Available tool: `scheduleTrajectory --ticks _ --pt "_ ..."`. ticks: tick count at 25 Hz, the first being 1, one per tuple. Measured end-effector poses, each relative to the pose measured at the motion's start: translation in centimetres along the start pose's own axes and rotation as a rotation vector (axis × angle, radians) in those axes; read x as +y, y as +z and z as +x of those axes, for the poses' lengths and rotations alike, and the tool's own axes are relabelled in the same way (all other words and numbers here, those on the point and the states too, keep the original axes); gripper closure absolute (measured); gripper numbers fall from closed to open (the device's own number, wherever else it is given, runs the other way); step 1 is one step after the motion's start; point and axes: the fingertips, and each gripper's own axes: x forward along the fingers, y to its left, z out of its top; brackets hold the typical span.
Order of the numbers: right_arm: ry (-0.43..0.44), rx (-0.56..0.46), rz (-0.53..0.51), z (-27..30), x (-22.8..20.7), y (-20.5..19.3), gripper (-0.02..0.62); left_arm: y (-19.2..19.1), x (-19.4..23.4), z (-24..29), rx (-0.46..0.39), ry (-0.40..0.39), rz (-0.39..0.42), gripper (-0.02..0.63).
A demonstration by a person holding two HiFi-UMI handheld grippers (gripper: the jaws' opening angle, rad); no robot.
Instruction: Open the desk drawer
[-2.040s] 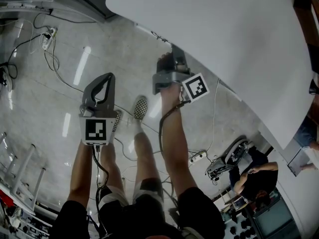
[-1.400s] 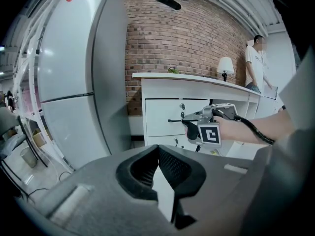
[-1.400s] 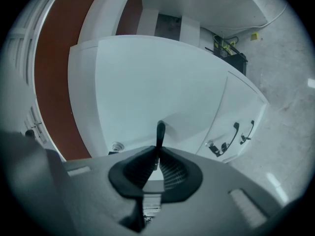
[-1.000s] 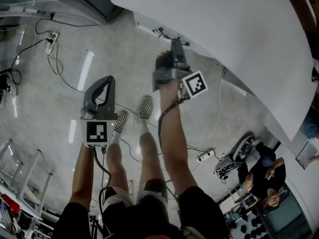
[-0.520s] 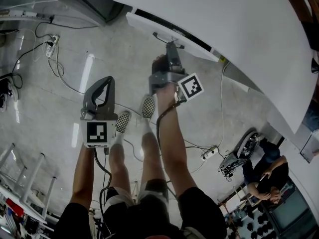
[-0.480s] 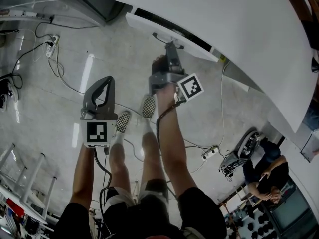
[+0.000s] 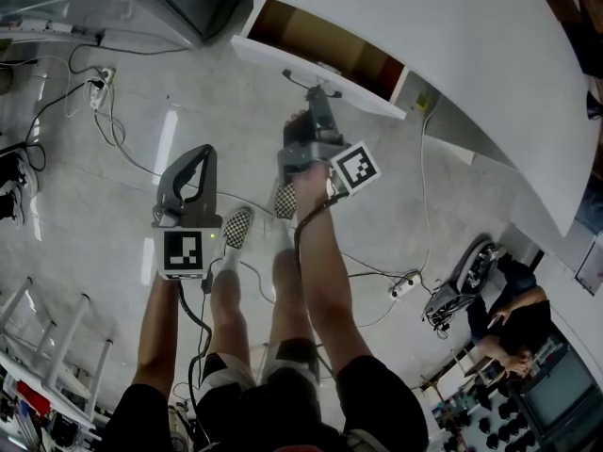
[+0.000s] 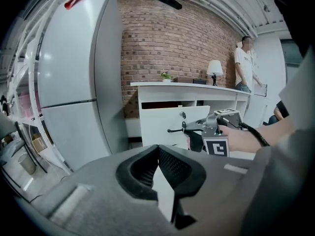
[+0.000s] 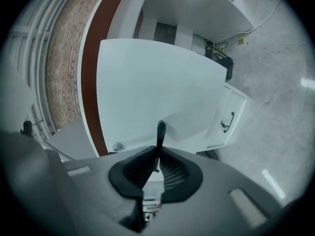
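Starting with the head view: where does the drawer stand? (A)

Head view. The white desk drawer with a brown wooden inside (image 7: 320,38) stands out from under the white curved desk top (image 7: 452,73) at far centre, its inside open to view. The right gripper (image 7: 317,94) reaches to the drawer's white front panel, jaws at the thin dark bar handle (image 7: 297,79). The left gripper (image 7: 200,153) hangs over the grey speckled floor (image 7: 85,205). It is left of the drawer and nearer, well apart from it. Black-and-white checkered shoes (image 7: 236,226) show on the floor, nearer than both grippers. (B)

Left gripper view? (A)

Jaws brought together, pads touching at the tips, nothing between them. Beyond them, a tall white refrigerator (image 8: 74,82) stands at left and a red brick wall (image 8: 167,43) runs across the far side. The drawer front is in the middle, with the right gripper clamped on its handle. A white table lamp (image 8: 214,69) stands on the desk top. A person in a white shirt (image 8: 243,65) stands at far right. (B)

Right gripper view? (A)

Jaws nearly together, pads pressed on the dark handle. The handle rises from between them in front of the white panel. A small round lock (image 9: 117,146) sits on the panel, left of the handle. A white cabinet door with a dark curved pull (image 9: 227,122) shows to the right, close to the floor. (B)
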Motion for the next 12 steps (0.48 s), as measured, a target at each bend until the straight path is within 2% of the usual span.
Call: scheduleTrajectory --ticks 12 --pt "-0.015 -0.008 0.003 -3.2 -0.5 -2.3 0.568 -1.2 0.0 -3.2 -0.010 -0.008 0.005 0.595"
